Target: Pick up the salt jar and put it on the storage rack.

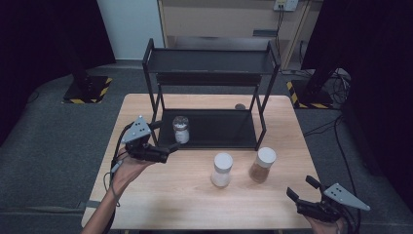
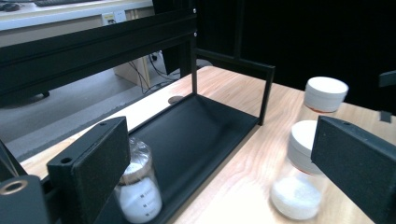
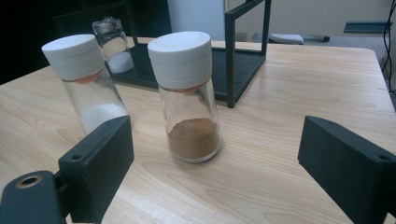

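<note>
A black two-tier rack (image 1: 219, 129) stands at the back of the wooden table. On its lower shelf (image 2: 196, 135), at the left end, sits a small jar of white powder (image 1: 181, 129) (image 2: 137, 189) with a clear-wrapped lid. In front of the rack stand two white-capped jars: one with white powder (image 1: 221, 169) (image 2: 301, 175) (image 3: 88, 84), one with brown powder (image 1: 262, 165) (image 3: 191, 107). My left gripper (image 1: 165, 136) (image 2: 219, 177) is open beside the small jar, holding nothing. My right gripper (image 1: 303, 189) (image 3: 222, 172) is open near the front right corner, facing the brown jar from a short way off.
The rack's upper shelf (image 1: 209, 61) is bare. A small dark round spot (image 1: 239, 106) lies on the table behind the rack. Bare wood (image 1: 170, 195) stretches along the table's front. Two striped stand bases (image 1: 87, 90) sit on the floor beyond the table.
</note>
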Motion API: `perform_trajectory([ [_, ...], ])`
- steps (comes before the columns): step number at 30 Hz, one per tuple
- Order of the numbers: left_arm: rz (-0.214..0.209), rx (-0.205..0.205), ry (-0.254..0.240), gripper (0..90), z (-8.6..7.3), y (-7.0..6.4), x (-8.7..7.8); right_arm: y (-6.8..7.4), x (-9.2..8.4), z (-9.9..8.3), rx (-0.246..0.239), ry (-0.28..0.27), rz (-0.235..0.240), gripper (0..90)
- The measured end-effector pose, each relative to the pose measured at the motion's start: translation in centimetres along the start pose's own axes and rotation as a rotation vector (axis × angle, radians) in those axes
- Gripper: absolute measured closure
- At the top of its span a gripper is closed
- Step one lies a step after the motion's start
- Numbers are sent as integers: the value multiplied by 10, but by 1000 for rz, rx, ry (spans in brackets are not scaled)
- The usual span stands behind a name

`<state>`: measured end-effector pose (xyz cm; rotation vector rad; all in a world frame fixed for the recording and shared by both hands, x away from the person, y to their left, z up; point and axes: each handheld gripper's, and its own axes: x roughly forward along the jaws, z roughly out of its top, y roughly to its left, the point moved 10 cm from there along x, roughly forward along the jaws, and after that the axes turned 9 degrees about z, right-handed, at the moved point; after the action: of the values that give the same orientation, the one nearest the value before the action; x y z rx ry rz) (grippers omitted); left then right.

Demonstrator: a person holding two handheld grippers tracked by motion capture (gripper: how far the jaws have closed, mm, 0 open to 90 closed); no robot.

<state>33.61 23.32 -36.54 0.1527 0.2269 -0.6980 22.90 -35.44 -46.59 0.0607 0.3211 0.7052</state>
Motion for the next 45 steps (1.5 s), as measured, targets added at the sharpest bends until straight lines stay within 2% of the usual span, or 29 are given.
perform_trajectory([
  [8, 19, -28, -50, 39, -21, -6, -23, 0, 0, 0, 0, 2, -3, 109],
  [12, 44, -13, -58, 39, -33, -11, -31, 1, 0, 0, -1, 3, -3, 109],
  [15, 54, -12, -52, 39, -44, -14, -35, 1, 1, 0, -1, 4, -3, 109],
  [25, 66, -86, -47, 39, -86, -15, -45, 0, 1, 0, -2, 5, -4, 109],
  [27, 75, -85, -26, 39, -92, -15, -46, 1, 1, 0, -4, 5, -4, 109],
  [31, 84, -106, -24, 38, -106, -13, -51, 1, 1, 0, -2, 4, -4, 109],
  [41, 114, -95, -16, 41, -128, -11, -54, 1, 1, 0, -5, 6, -4, 109],
  [45, 114, -106, -1, 41, -136, -10, -54, 0, 2, 0, -4, 6, -3, 110],
])
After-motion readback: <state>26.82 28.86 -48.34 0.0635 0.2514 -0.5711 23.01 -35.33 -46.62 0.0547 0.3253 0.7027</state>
